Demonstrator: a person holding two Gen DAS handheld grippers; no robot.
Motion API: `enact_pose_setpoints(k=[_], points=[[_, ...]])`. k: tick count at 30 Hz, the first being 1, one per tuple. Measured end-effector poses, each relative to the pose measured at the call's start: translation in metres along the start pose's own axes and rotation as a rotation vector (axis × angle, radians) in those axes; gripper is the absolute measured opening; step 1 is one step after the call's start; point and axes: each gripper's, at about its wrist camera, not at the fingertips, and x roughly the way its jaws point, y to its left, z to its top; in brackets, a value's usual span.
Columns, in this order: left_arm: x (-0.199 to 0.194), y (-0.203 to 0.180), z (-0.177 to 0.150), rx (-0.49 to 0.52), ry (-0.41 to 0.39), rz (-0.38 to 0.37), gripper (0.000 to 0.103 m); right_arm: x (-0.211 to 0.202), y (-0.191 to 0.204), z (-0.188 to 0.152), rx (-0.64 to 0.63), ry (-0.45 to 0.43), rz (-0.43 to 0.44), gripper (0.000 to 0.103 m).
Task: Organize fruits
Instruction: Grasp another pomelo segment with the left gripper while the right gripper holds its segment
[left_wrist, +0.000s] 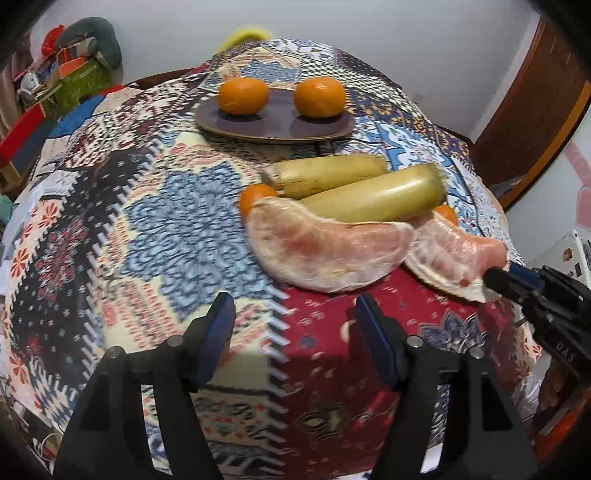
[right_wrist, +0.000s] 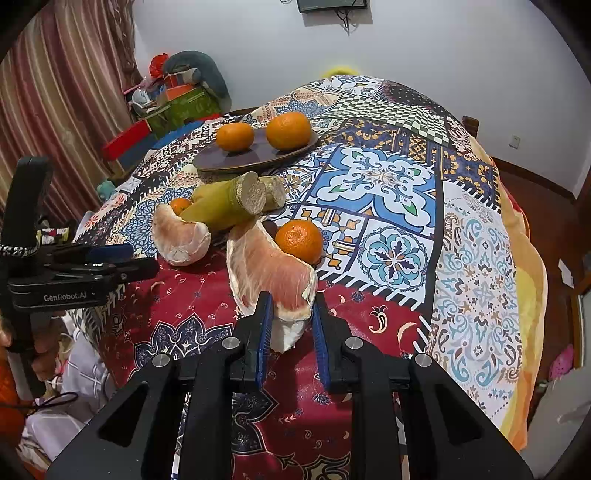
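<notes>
White wall, striped curtain, wooden floor

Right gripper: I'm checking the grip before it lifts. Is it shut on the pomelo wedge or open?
Shut on it: the right gripper has both blue pads against the near tip of the pomelo wedge.

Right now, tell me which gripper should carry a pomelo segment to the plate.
Right. The right gripper is already shut on the nearer pomelo segment. The left gripper hangs open short of the other segment, gripping nothing.
</notes>
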Motion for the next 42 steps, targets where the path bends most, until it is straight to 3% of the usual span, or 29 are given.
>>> enact_pose_setpoints(k=[4,16,23,25,29,32,34,39,42], points=[[0.015,-0.015,0.010,-0.005,0.043,0.006,0.074,-0.001,-0.003,-0.002,-0.005,0.002,-0.009,0.019],[0.035,-0.038,0.019,-0.014,0.026,0.077,0.097,0.002,-0.013,-0.010,0.019,0.022,0.002,0.019],[0.041,-0.036,0.022,-0.007,0.013,0.087,0.100,0.003,-0.013,-0.009,0.018,0.029,0.009,0.022],[0.041,-0.030,0.021,-0.009,-0.006,0.108,0.090,0.003,-0.013,-0.008,0.017,0.031,0.004,0.022],[0.032,-0.012,0.018,-0.018,-0.011,0.093,0.081,0.001,-0.012,-0.007,0.011,0.029,0.002,0.027],[0.023,0.001,0.012,-0.012,-0.014,0.078,0.061,0.001,-0.012,-0.005,0.006,0.019,-0.004,0.035],[0.016,0.008,0.008,-0.008,-0.016,0.078,0.037,0.000,-0.011,-0.003,0.004,0.010,-0.009,0.040],[-0.001,0.031,-0.005,-0.025,-0.017,0.035,0.017,0.006,-0.010,0.006,0.007,0.003,-0.004,0.044],[-0.009,0.045,-0.014,-0.046,-0.019,0.032,0.013,0.012,-0.009,0.010,0.004,0.009,-0.003,0.044]])
